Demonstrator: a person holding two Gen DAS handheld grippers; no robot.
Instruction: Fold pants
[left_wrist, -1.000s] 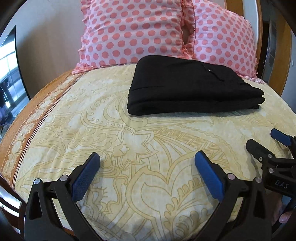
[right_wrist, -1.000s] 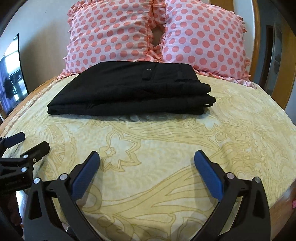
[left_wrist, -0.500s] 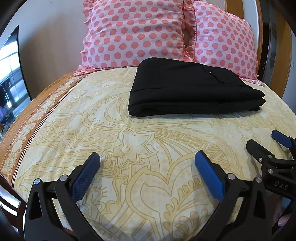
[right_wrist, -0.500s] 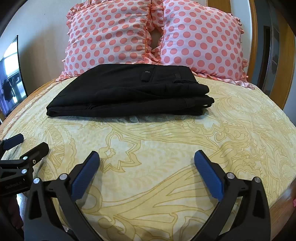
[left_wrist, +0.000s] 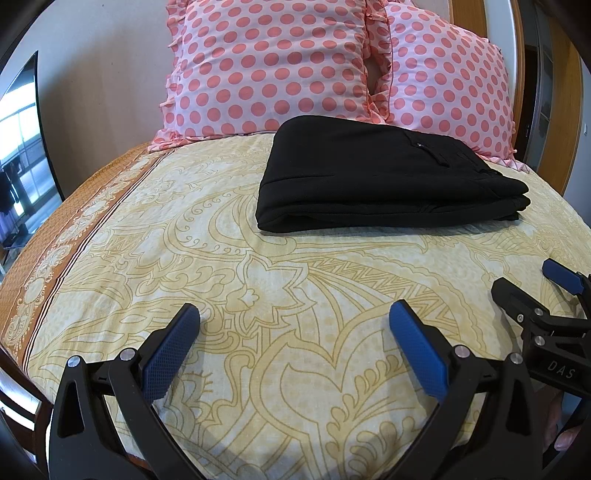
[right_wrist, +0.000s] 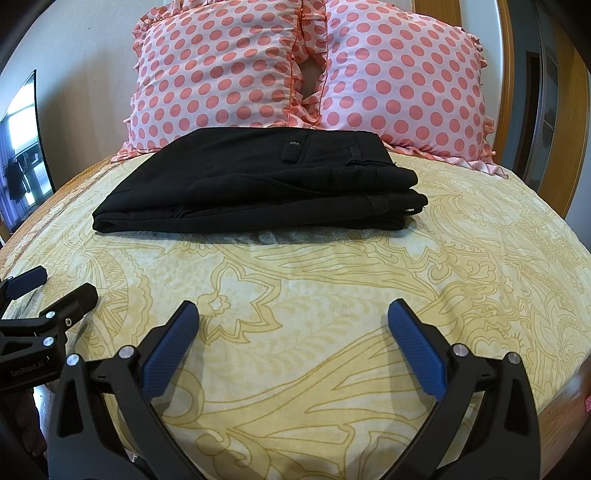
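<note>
Black pants (left_wrist: 376, 177) lie folded in a neat flat stack on the yellow patterned bedspread (left_wrist: 280, 295), just in front of the pillows; they also show in the right wrist view (right_wrist: 266, 184). My left gripper (left_wrist: 295, 339) is open and empty, low over the bedspread, well short of the pants. My right gripper (right_wrist: 293, 339) is open and empty, also near the bed's front. Each gripper shows at the edge of the other's view: the right gripper (left_wrist: 532, 284) and the left gripper (right_wrist: 55, 284).
Two pink polka-dot pillows (left_wrist: 266, 66) (right_wrist: 399, 85) stand against the wall behind the pants. A wooden bed frame (left_wrist: 569, 110) rises at the right. A dark screen (left_wrist: 22, 147) stands at the left. The bedspread's orange border (left_wrist: 55, 251) runs along the left edge.
Both grippers tilted or pulled back slightly, so the pants and pillows sit a little lower in view. The pants have not moved. Both grippers stay open.
</note>
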